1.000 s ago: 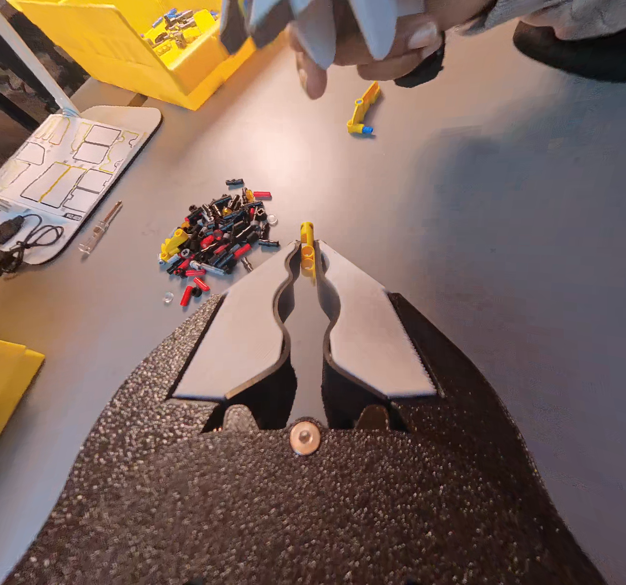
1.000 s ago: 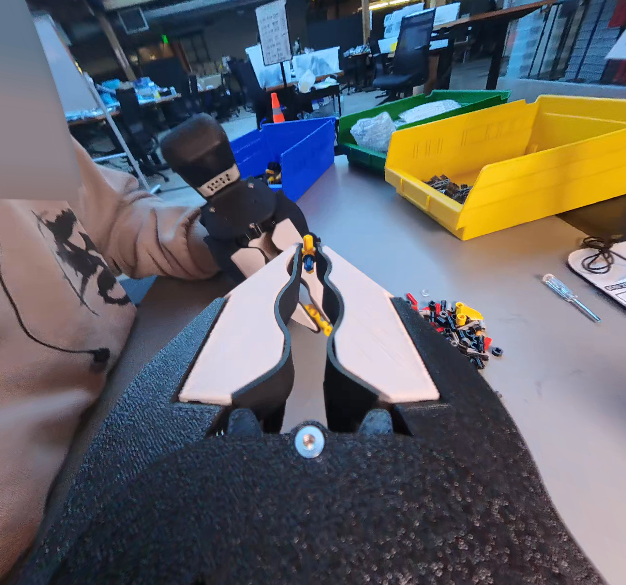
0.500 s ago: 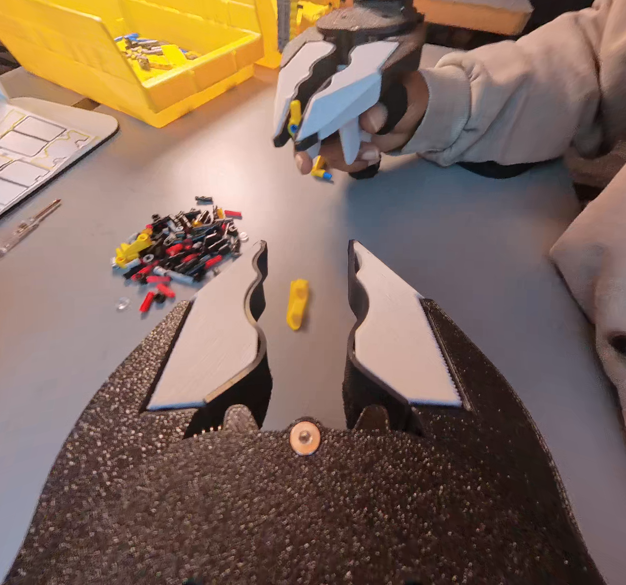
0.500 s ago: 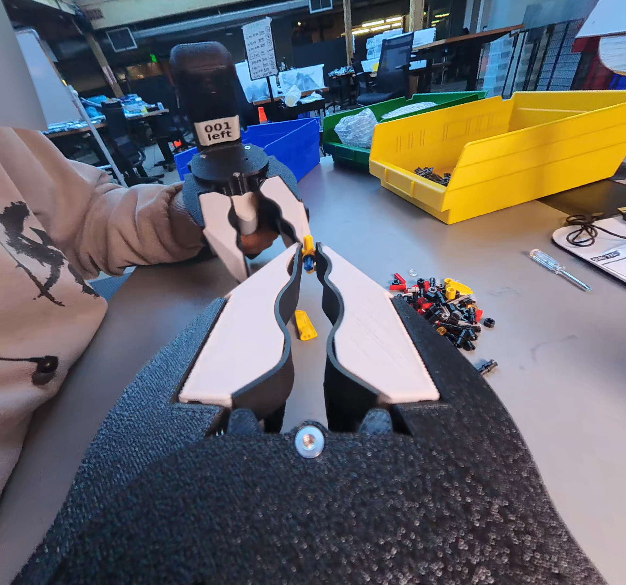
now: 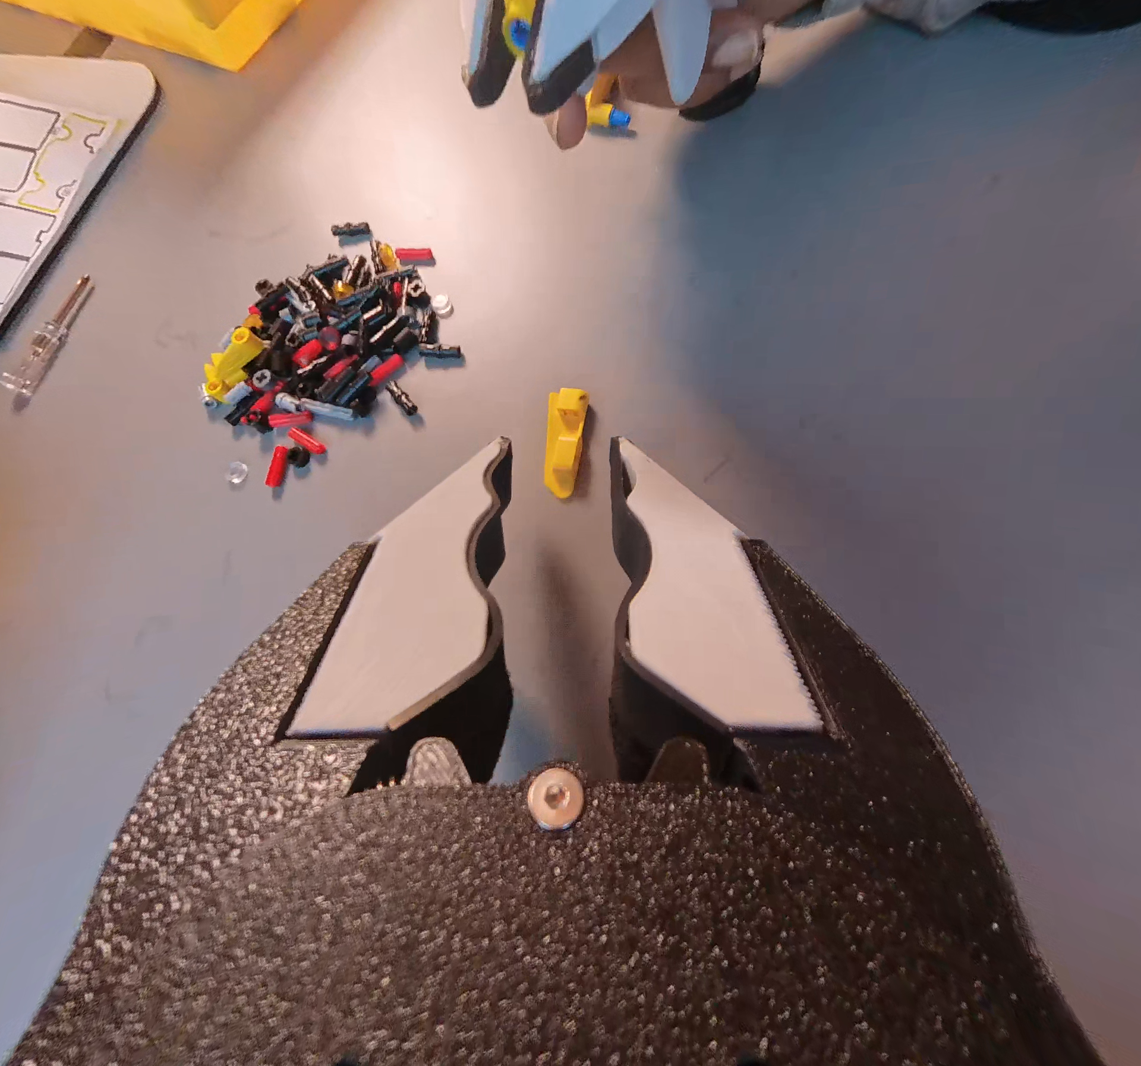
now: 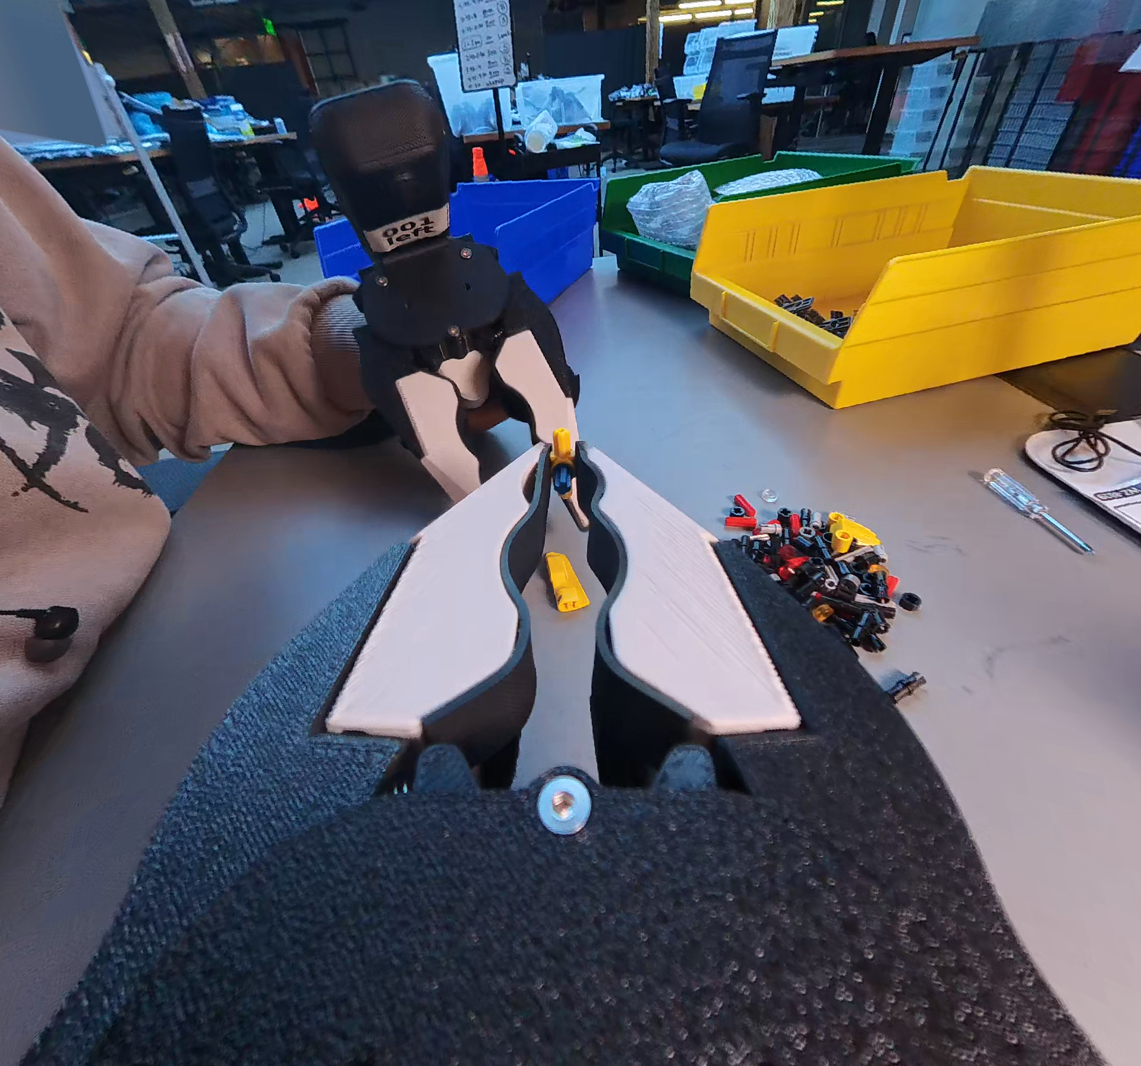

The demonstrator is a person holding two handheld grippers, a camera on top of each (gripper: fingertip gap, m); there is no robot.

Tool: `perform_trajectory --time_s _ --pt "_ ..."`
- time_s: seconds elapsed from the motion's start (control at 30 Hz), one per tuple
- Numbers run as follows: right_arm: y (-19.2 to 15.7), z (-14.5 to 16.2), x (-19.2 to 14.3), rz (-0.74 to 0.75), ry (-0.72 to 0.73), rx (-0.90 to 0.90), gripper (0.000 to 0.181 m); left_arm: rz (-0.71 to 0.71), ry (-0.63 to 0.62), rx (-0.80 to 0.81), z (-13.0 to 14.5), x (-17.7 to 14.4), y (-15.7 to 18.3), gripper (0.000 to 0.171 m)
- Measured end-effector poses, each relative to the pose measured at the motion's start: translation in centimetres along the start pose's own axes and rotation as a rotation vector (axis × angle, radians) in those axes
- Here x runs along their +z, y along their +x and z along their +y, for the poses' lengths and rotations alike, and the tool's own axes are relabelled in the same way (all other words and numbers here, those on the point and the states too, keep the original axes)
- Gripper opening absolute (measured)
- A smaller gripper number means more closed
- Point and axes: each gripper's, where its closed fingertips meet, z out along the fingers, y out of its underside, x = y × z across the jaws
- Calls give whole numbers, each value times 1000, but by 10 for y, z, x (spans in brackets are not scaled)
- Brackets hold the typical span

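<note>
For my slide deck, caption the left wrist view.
Open left gripper over a loose yellow beam piece on the grey table, beside a pile of small connector pins.

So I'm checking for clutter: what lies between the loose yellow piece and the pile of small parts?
In the left wrist view, bare grey table separates the yellow piece from the pile; the right wrist view hides that stretch.

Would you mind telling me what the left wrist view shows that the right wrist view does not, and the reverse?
Only the left wrist view shows a small yellow-and-blue piece lying on the table beyond the right gripper. Only the right wrist view shows the blue bin, the green bin and the open left gripper. Both show the loose yellow piece on the table, the pile of small parts, the yellow bin and the screwdriver.
</note>
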Motion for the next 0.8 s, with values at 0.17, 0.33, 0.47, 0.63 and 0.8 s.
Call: perform_trajectory --time_s 0.17,0.33,0.47,0.63,0.8 --pt "0 1 1 1 -7 2 6 -22 -72 -6 14 5 -5 13" --pt "2 2 1 0 -7 28 6 -21 -71 -5 13 6 -4 19" --pt "3 4 2 2 -14 36 6 -27 -77 -7 12 9 -4 6" --pt "2 4 2 12 -19 8 6 -36 62 -38 -12 1 -5 20" --pt "5 6 4 132 -90 -249 6 204 423 -340 -64 -33 3 22"
